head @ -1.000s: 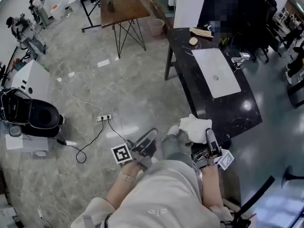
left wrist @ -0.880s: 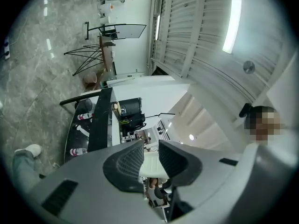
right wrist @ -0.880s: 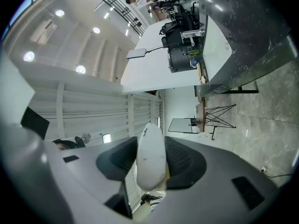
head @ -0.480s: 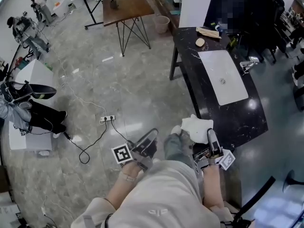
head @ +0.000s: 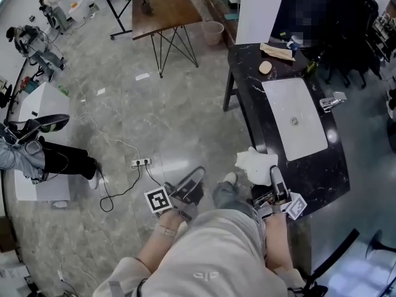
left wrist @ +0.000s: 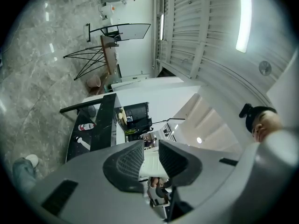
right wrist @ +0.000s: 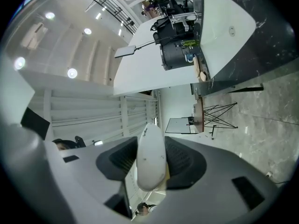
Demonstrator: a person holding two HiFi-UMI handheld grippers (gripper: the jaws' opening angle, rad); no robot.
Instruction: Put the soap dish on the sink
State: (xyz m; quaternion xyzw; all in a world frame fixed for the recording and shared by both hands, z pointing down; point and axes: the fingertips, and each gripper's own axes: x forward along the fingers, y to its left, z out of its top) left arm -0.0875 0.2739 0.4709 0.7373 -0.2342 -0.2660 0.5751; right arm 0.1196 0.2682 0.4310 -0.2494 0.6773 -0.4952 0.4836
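In the head view my right gripper (head: 267,173) is shut on the white soap dish (head: 255,163), which it holds just off the near corner of the black marble counter (head: 322,172). The white sink (head: 296,119) is set into that counter farther ahead, with a faucet (head: 333,101) on its right. From the right gripper view the dish (right wrist: 150,164) stands edge-on between the pads, and the sink (right wrist: 229,22) lies beyond. My left gripper (head: 199,179) hangs to the left over the floor. Its jaws (left wrist: 150,155) stand a little apart with nothing gripped.
A bar of soap (head: 265,67) and a wooden piece (head: 276,51) lie at the counter's far end. A wooden table (head: 164,8) and a bin (head: 213,33) stand ahead on the left. A power strip (head: 139,163) with cables lies on the floor. A person (head: 59,159) is at the left edge.
I have come closer to the counter, and it has slid rightward in the head view. Both grippers keep their pose, the dish still held. A person has come in at the left.
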